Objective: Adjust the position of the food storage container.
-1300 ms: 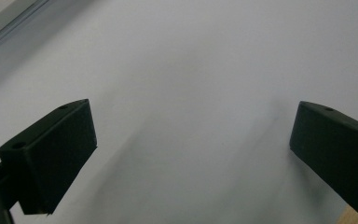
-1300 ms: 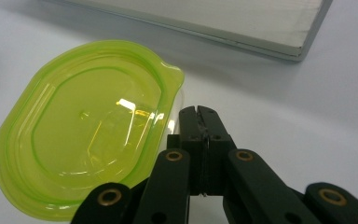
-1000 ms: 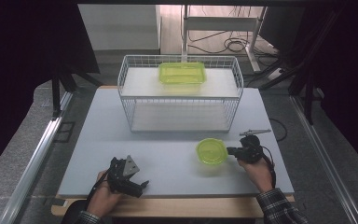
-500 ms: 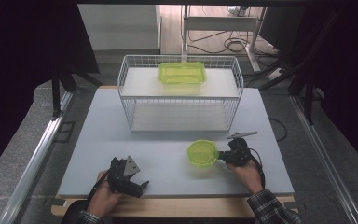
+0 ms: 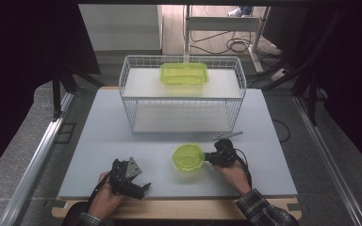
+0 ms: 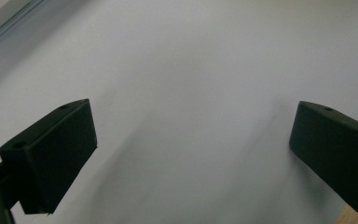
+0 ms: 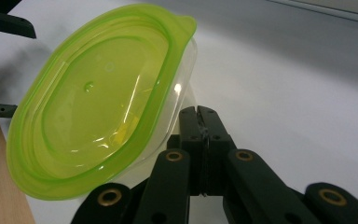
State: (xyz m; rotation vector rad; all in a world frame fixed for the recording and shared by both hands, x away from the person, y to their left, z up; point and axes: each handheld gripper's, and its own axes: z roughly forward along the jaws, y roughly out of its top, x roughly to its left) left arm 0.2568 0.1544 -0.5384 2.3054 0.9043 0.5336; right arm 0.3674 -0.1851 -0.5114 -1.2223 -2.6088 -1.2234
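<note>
I saw my right gripper (image 5: 208, 157) with its jaws pressed tight together, pinching the edge of a small round container (image 5: 187, 157). The container was clear plastic with a shiny lime-green lid, smooth and a bit see-through. In the right gripper view the container (image 7: 98, 100) leaned up on its side in front of the black jaws, which met with no gap.

My left gripper (image 5: 139, 187) sat near the front edge of the table (image 5: 99, 141), its jaws spread wide with nothing between them. In the left gripper view the two blocky black pads (image 6: 51, 154) hung over the plain, pale grey tabletop (image 6: 191, 70).

Behind, a white wire basket (image 5: 127, 94) stood on the table, and a green rectangle container (image 5: 184, 74) lay on its top shelf. A thin grey tool (image 5: 227, 136) lay just beside the right gripper.

Compared with a second before, the round container and my right hand had slid left, toward the middle of the table. My left hand had stayed put.

I could not make out what the thin tool was, and my sleeve (image 5: 264, 212) was cut off at the bottom.
</note>
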